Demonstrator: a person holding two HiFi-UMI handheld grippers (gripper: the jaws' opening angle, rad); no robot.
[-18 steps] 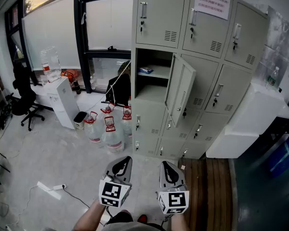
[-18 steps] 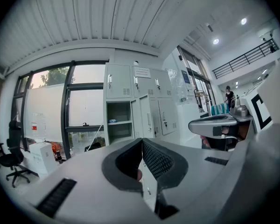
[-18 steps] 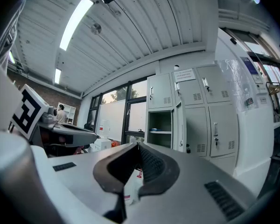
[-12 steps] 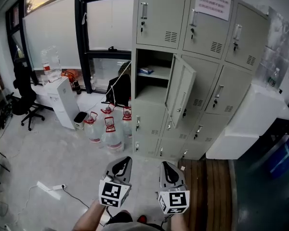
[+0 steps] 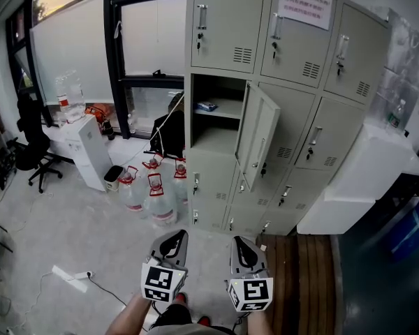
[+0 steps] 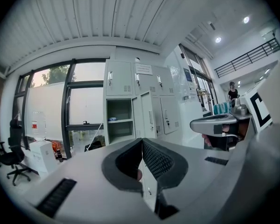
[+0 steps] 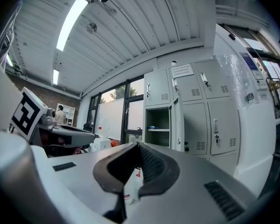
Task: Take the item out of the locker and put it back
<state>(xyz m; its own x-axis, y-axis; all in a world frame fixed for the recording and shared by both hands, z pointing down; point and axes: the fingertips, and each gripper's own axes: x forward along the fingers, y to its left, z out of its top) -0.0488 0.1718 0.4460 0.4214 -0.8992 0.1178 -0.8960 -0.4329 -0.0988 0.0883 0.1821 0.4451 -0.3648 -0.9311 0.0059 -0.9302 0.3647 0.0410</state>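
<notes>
Both tools are held low at 6 o'clock of the head view, side by side and a little apart, and both are pointed to the locker [image 5: 293, 138] at 12 o'clock. The left hand-held gripper [image 5: 173, 237] is seen with its jaws pressed together. In its own view [image 6: 141, 144] the ribbed pads are closed one on the other and nothing is caught between them. The right hand-held gripper [image 5: 243, 244] is pressed together in the same way, and in its own view [image 7: 137, 147] no thing is held between the pads.

One compartment in the left column of the locker, in the second row from the top, is open. Its door [image 5: 260, 137] is swung out to the right. Inside, a shelf [image 5: 218, 112] is fixed, and the item [image 5: 207, 106], a small blue and white thing, is laid on this shelf near the left wall. The item is also visible in the left gripper view [image 6: 112, 119] and in the right gripper view [image 7: 152, 127], well apart from both tools. What kind of thing it is cannot be told.

A paper notice [image 5: 305, 5] is stuck on the top middle door. Large water bottles [image 5: 152, 192] with red caps are placed on the floor [image 5: 63, 222] at 11 o'clock, just beside the locker. A black chair [image 5: 29, 145] is standing at 9 o'clock.
</notes>
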